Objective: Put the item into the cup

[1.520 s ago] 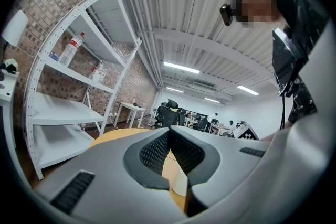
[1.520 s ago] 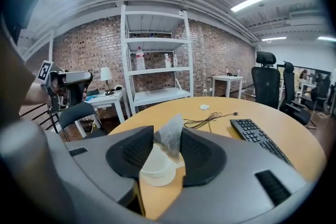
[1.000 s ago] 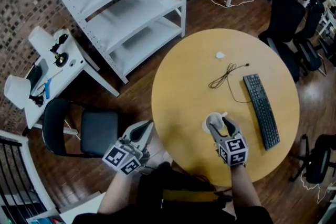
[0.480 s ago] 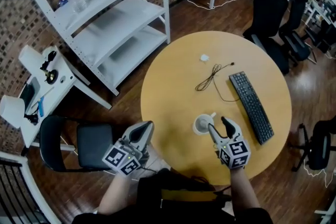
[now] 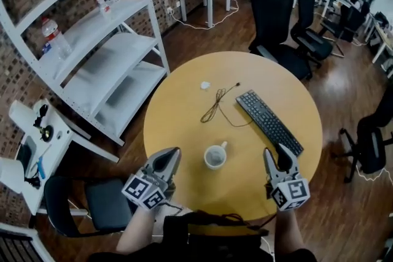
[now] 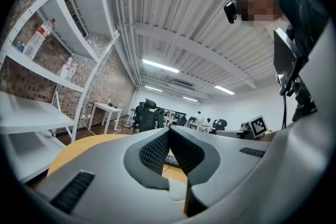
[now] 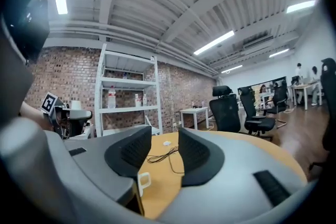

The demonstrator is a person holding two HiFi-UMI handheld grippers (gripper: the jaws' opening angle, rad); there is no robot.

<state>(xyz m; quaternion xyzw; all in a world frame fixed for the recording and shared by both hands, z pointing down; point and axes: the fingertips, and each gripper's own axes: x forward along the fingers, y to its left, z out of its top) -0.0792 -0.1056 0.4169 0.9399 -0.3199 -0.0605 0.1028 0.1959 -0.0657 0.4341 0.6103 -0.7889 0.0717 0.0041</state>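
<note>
A white cup (image 5: 215, 156) with its handle to the far right stands upright on the round yellow table (image 5: 178, 126). I cannot tell what lies inside it. My right gripper (image 5: 276, 154) hovers to the right of the cup, apart from it. Its jaws are closing with a gap and nothing between them (image 7: 164, 135); the cup's handle (image 7: 143, 181) peeks out under the left jaw. My left gripper (image 5: 172, 153) sits at the table's near-left edge, shut and empty (image 6: 168, 131). A small white item (image 5: 205, 85) lies at the far side of the table.
A black keyboard (image 5: 269, 121) lies slantwise right of the cup, and a thin black cable (image 5: 216, 104) lies beyond it. A white shelf rack (image 5: 92, 58) stands to the left, and black office chairs (image 5: 276, 15) stand behind the table.
My right gripper drew back from over the cup to the right and towards the near edge, leaving the cup standing alone. The head view swung. The left gripper kept its place.
</note>
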